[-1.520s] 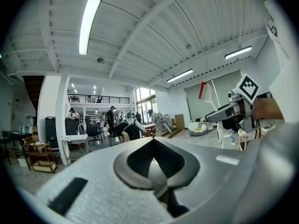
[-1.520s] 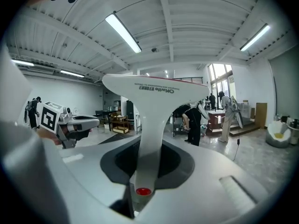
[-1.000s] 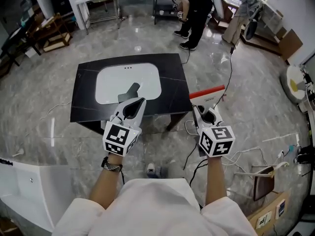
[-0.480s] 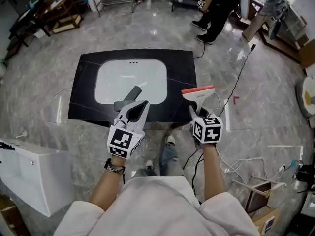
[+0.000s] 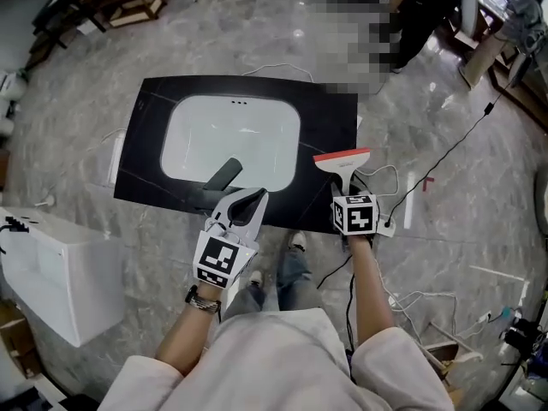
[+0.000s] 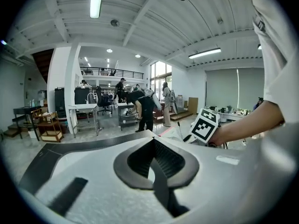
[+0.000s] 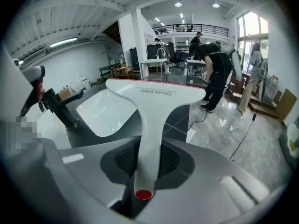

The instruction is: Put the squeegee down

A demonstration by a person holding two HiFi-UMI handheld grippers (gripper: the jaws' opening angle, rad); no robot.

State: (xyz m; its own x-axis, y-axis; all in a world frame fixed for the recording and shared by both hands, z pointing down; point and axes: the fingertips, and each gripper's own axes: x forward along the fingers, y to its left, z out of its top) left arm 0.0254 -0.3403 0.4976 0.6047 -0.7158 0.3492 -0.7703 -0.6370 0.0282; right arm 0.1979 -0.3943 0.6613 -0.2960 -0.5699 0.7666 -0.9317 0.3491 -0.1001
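Observation:
The squeegee [image 5: 342,159] is white with a red edge on its blade, and my right gripper [image 5: 347,192] is shut on its handle. It hangs over the right front edge of the black countertop [image 5: 330,118]. In the right gripper view the squeegee [image 7: 156,94] rises from between the jaws of the right gripper [image 7: 147,158], blade across the top. My left gripper [image 5: 250,200] hovers at the counter's front edge, just right of the dark faucet [image 5: 220,178]. Its jaws look shut with nothing between them; in its own view the left gripper [image 6: 152,146] points level across the room.
A white sink basin [image 5: 231,135] fills the middle of the countertop. Cables [image 5: 387,178] and a power strip [image 5: 383,226] lie on the floor at the right. A white cabinet [image 5: 51,272] stands at the left. A person [image 5: 419,7] bends over beyond the counter.
Both grippers have come down toward the countertop. The squeegee, earlier over the floor right of the counter, now hangs over its right front edge. The left gripper stays by the faucet.

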